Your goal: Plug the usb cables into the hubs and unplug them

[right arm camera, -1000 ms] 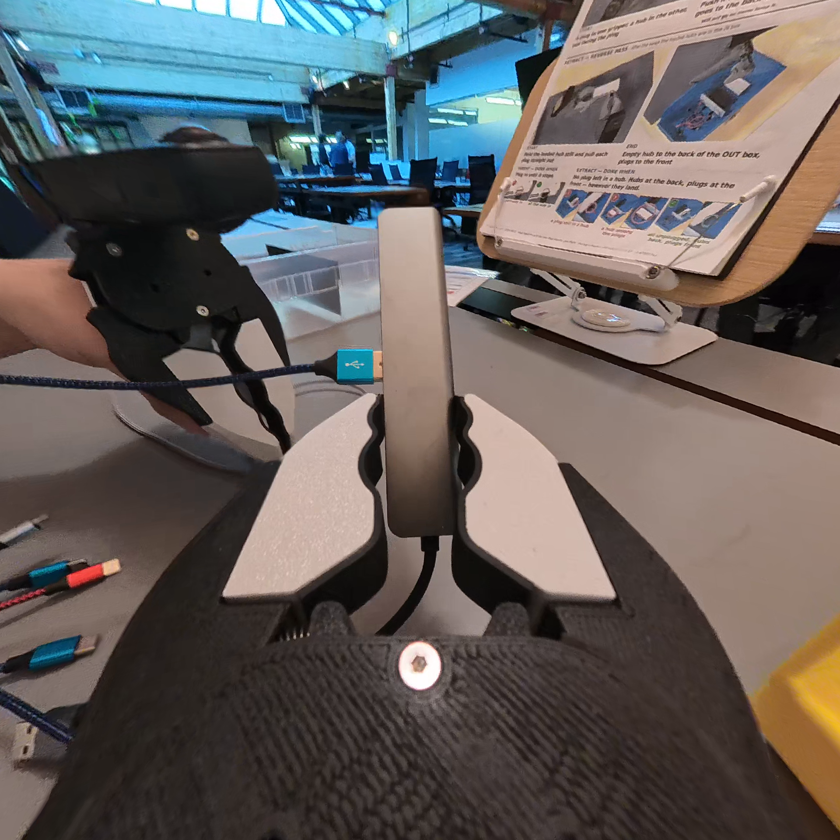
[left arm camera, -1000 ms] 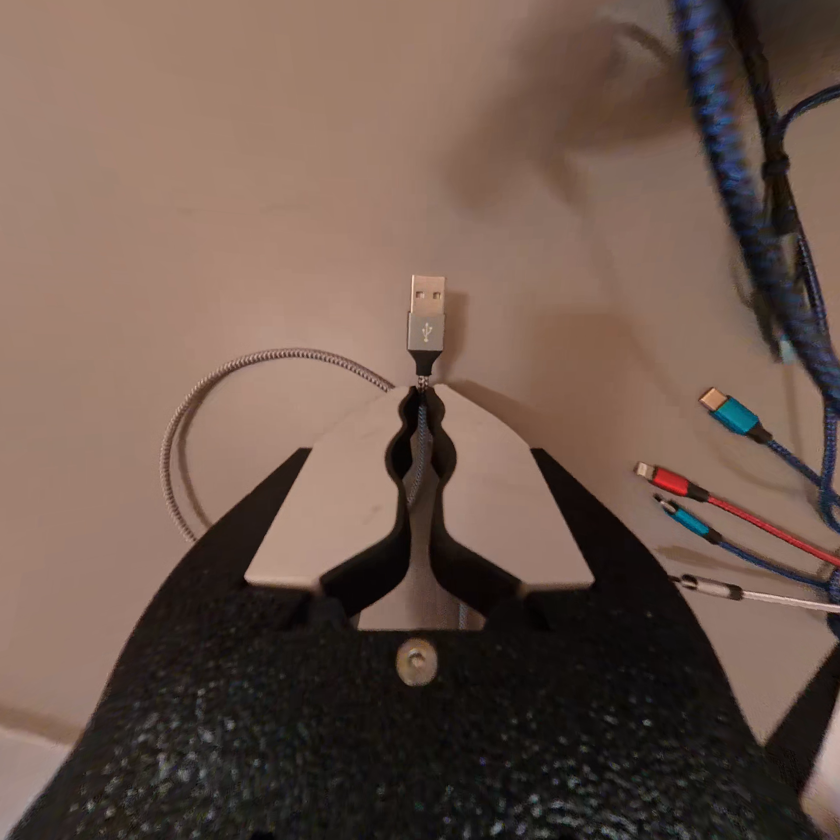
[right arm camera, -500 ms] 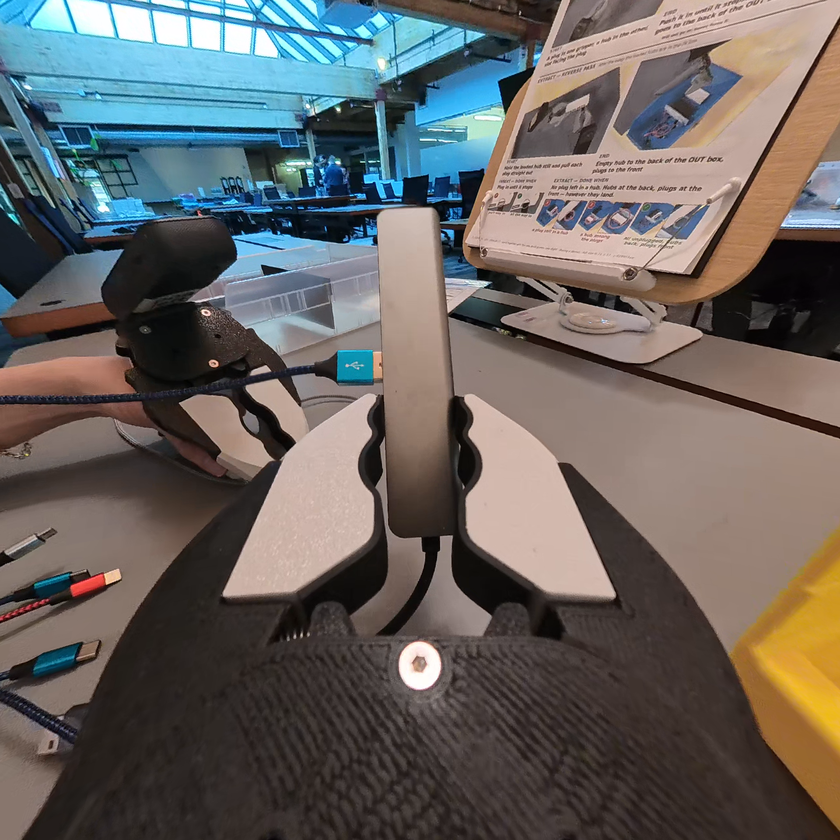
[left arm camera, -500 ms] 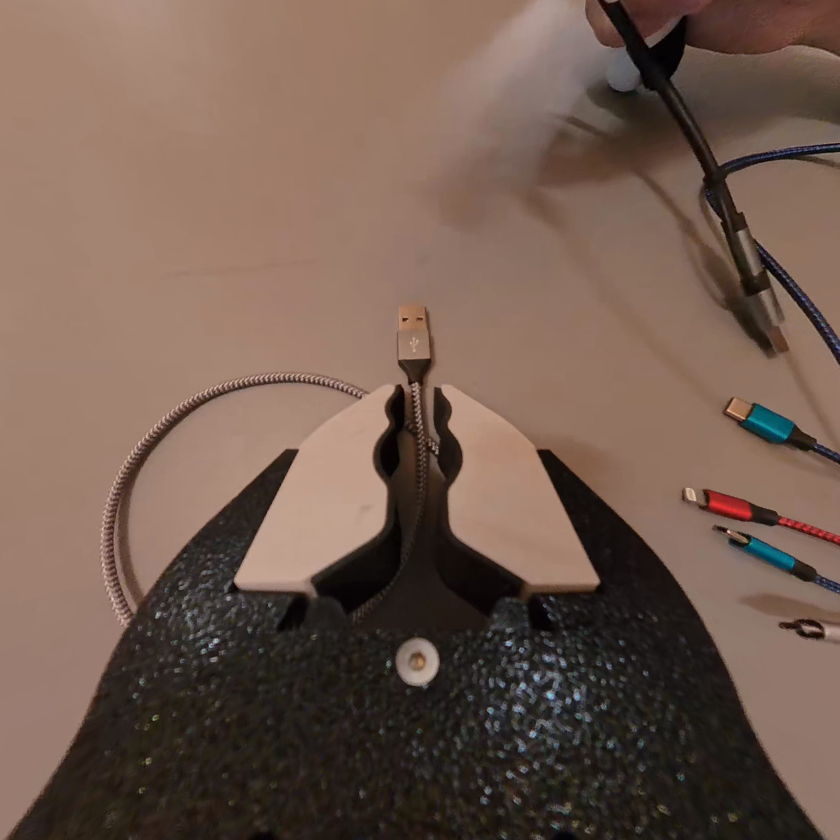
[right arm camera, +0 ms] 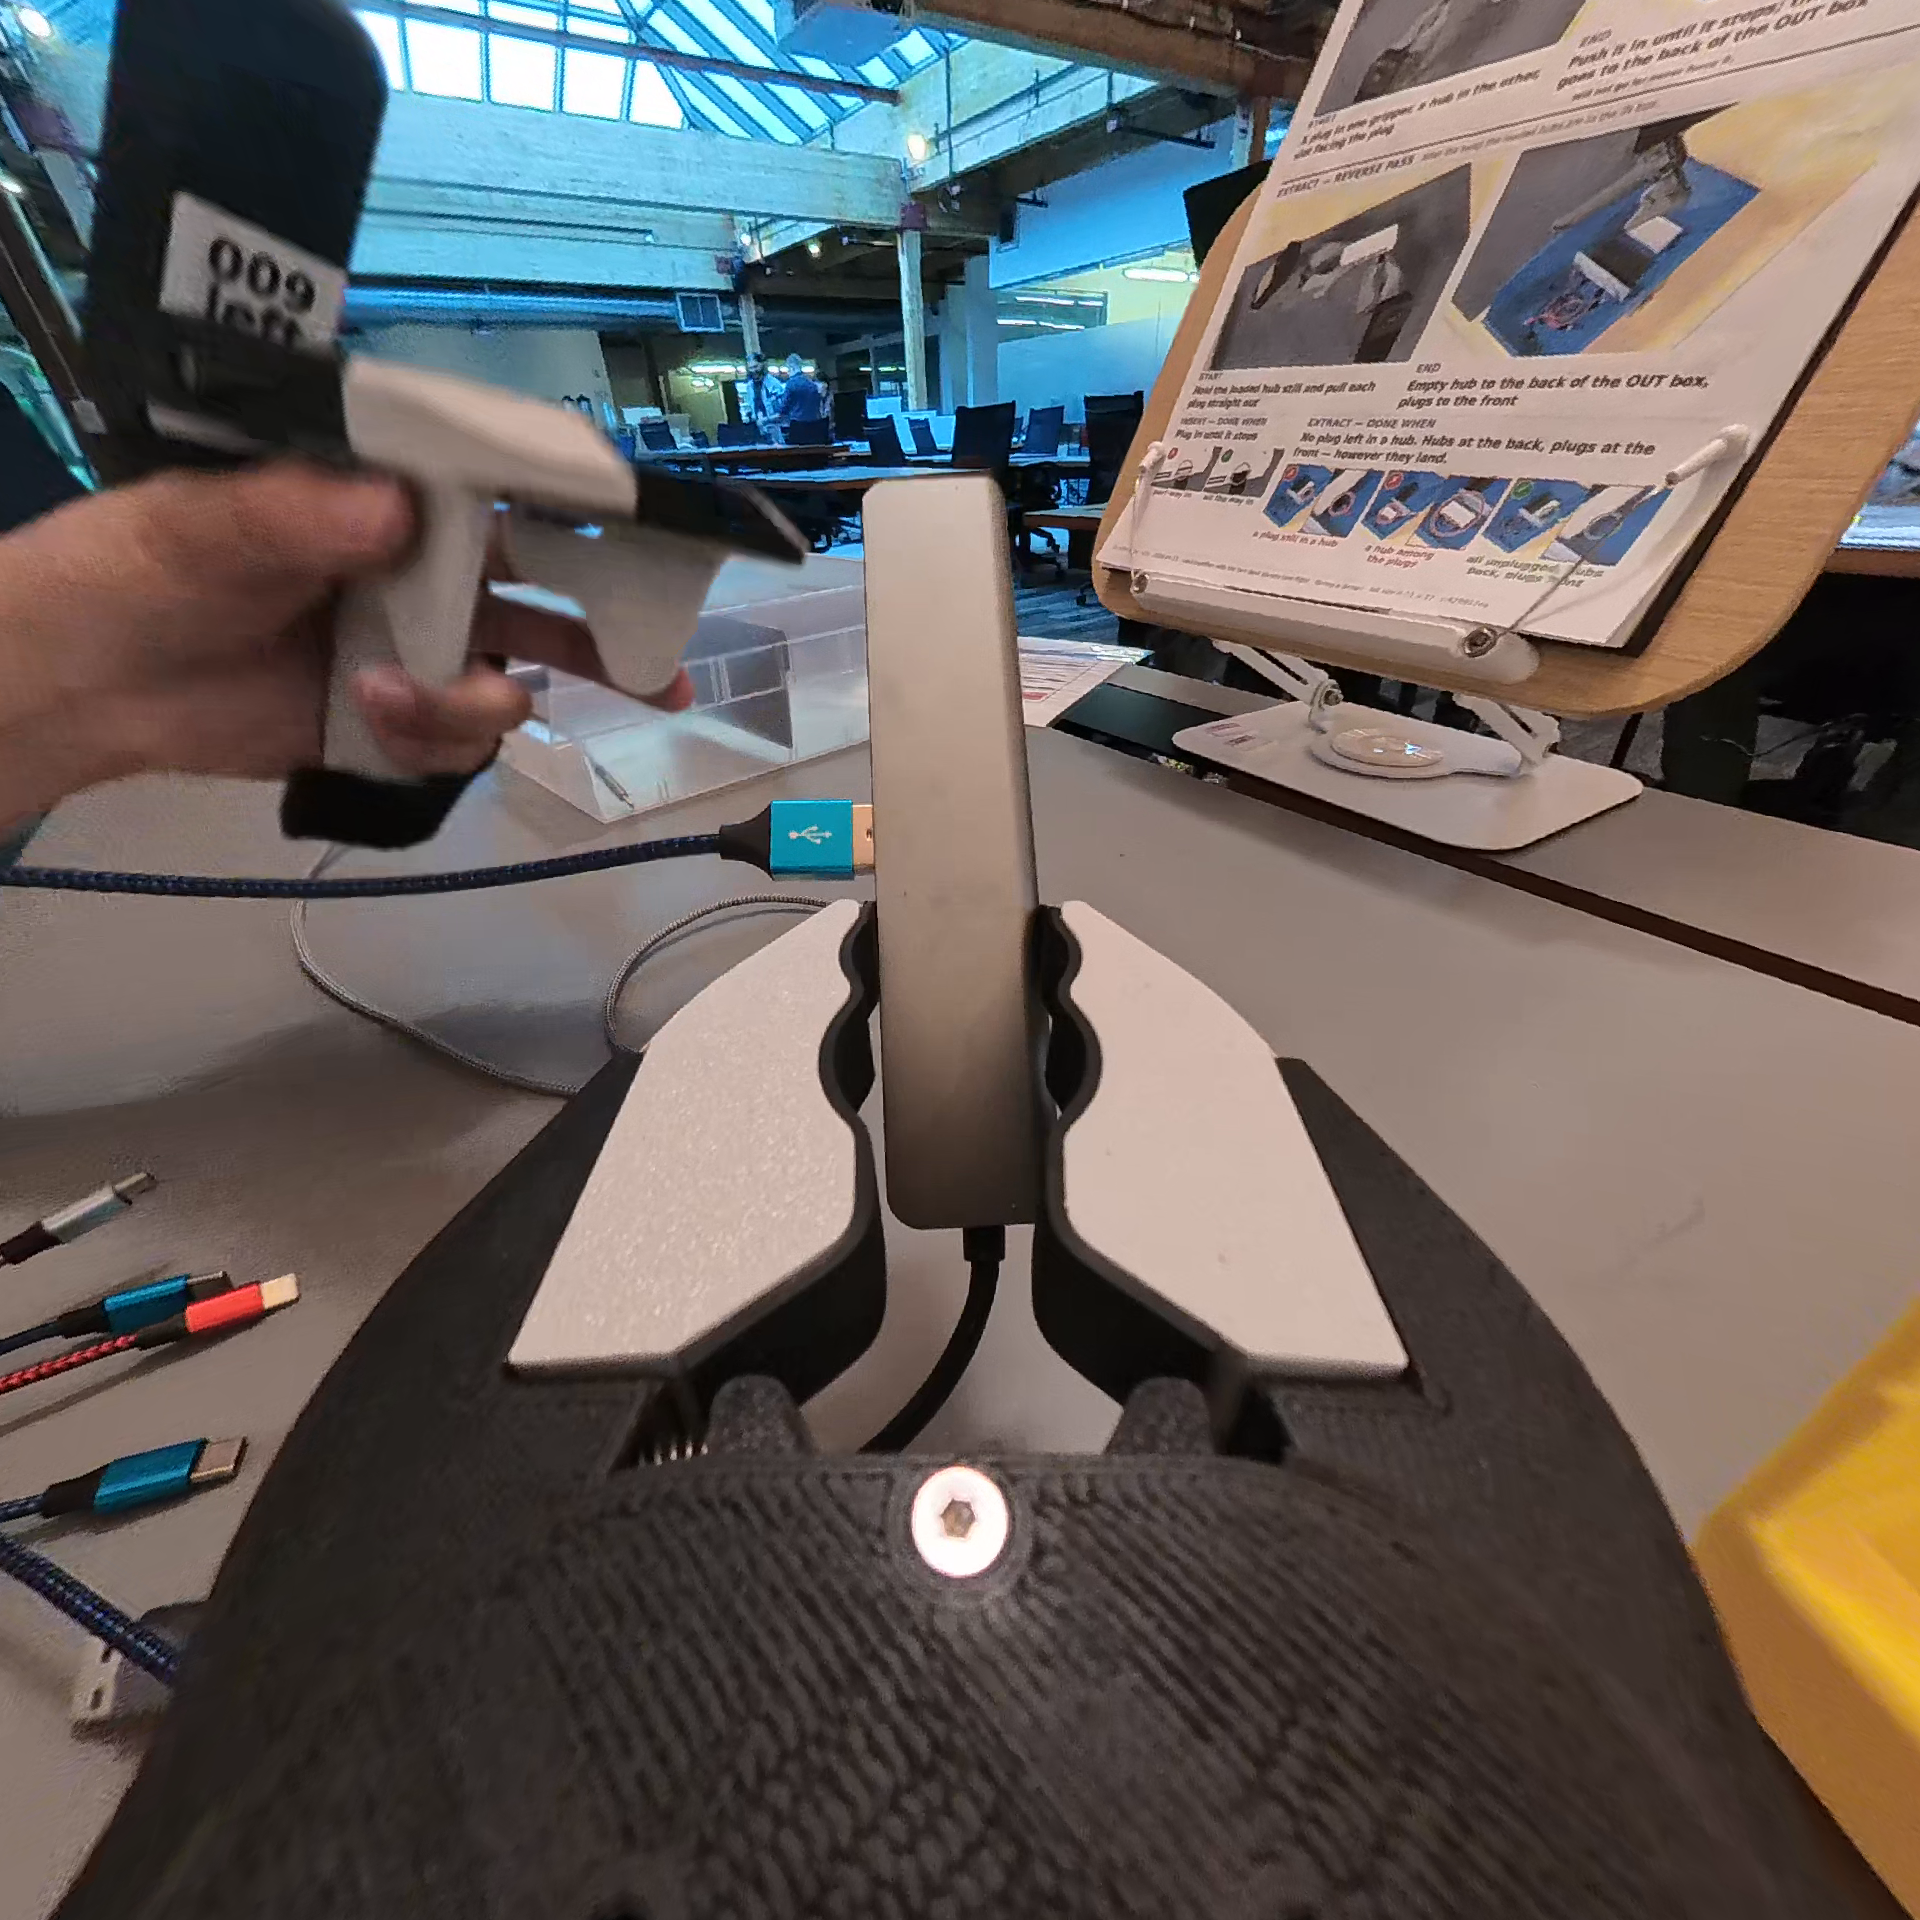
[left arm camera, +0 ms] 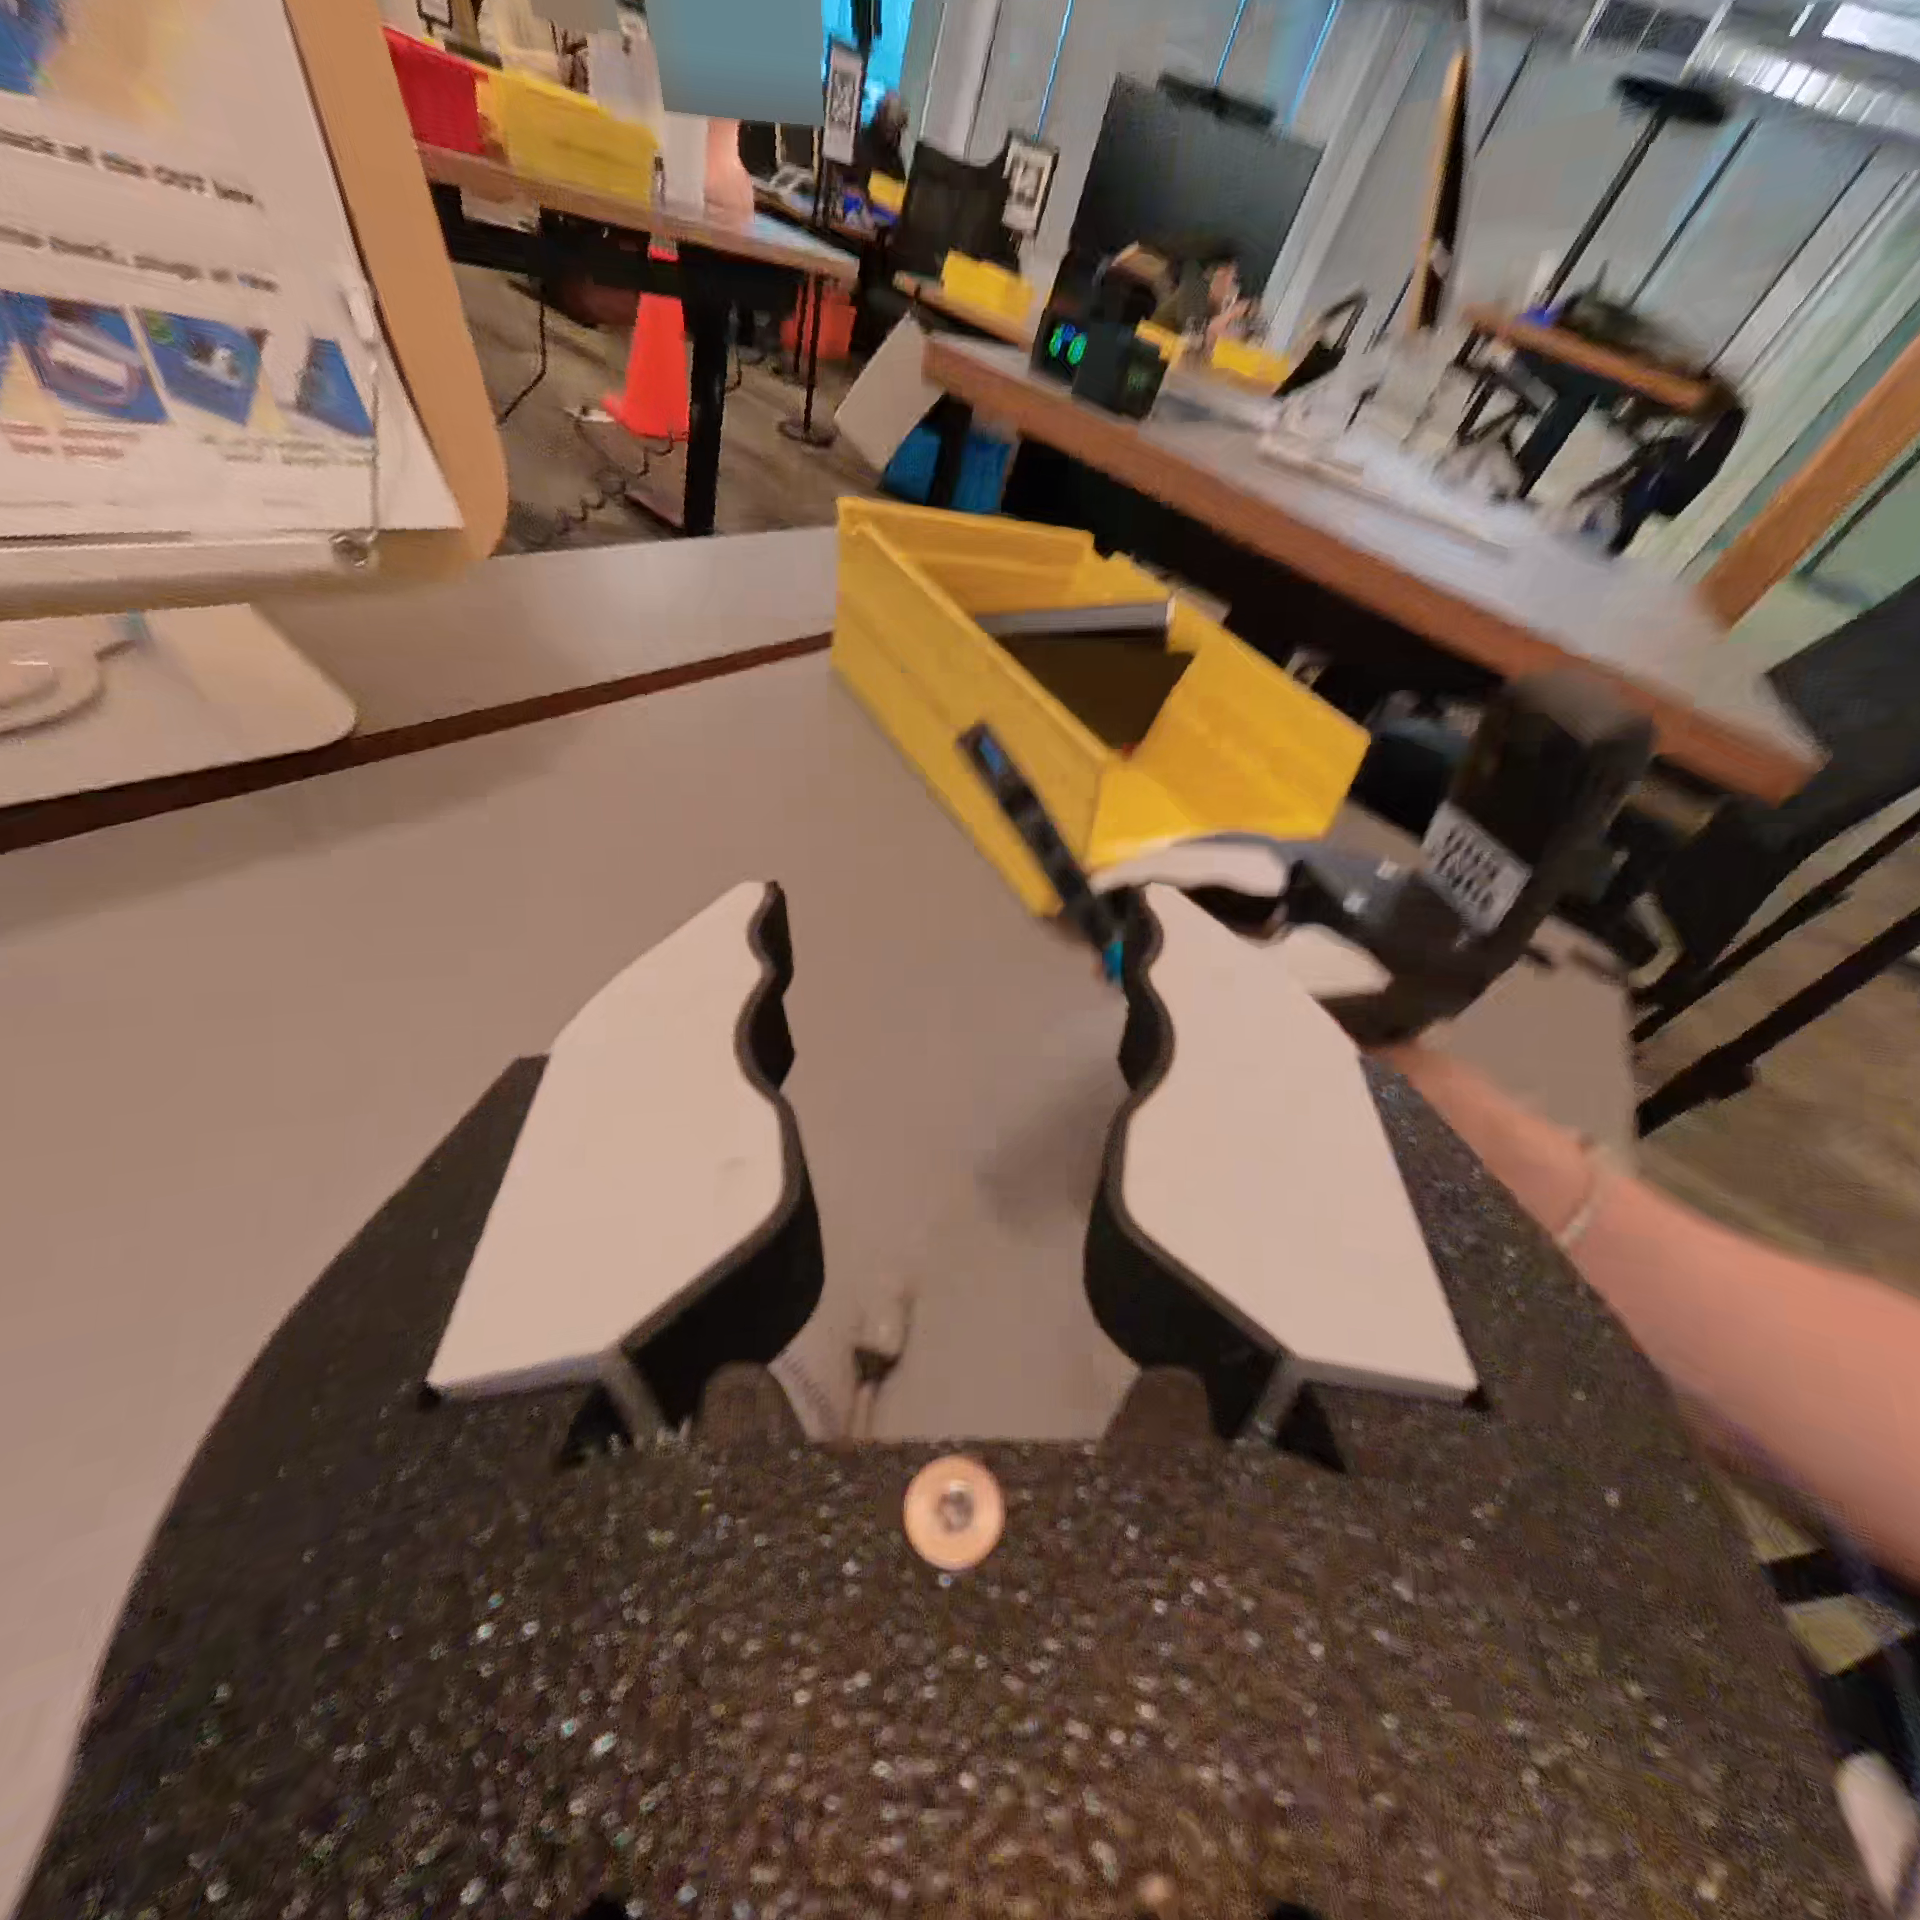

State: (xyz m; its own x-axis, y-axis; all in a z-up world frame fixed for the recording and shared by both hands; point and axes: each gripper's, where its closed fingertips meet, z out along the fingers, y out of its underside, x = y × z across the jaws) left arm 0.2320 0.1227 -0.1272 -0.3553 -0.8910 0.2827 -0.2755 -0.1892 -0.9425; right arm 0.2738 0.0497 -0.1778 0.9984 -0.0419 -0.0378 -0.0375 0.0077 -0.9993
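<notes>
I have the right gripper (right arm camera: 954,1060) clamped on the grey USB hub (right arm camera: 951,831), holding it upright above the bench (right arm camera: 1455,1039) so its port side faces left, toward my other hand. One blue USB-A plug (right arm camera: 812,837) sits in a port there, a sliver of its metal showing, so I judge it not quite fully home; its braided blue cable (right arm camera: 364,883) trails off toward the bench's left edge.

My left gripper (left arm camera: 951,1049) is spread wide and holds nothing, raised beside the hub, probably free to take another plug. Spare connectors (right arm camera: 156,1309) lie near the left edge, a grey braided cable (right arm camera: 436,1029) looped behind.

The yellow bin (left arm camera: 1091,717) waits at the right edge. There is printed writing on the instruction sheet (right arm camera: 1475,343) on its stand and on the left gripper's sticker; I won't repeat it. No brands show.
</notes>
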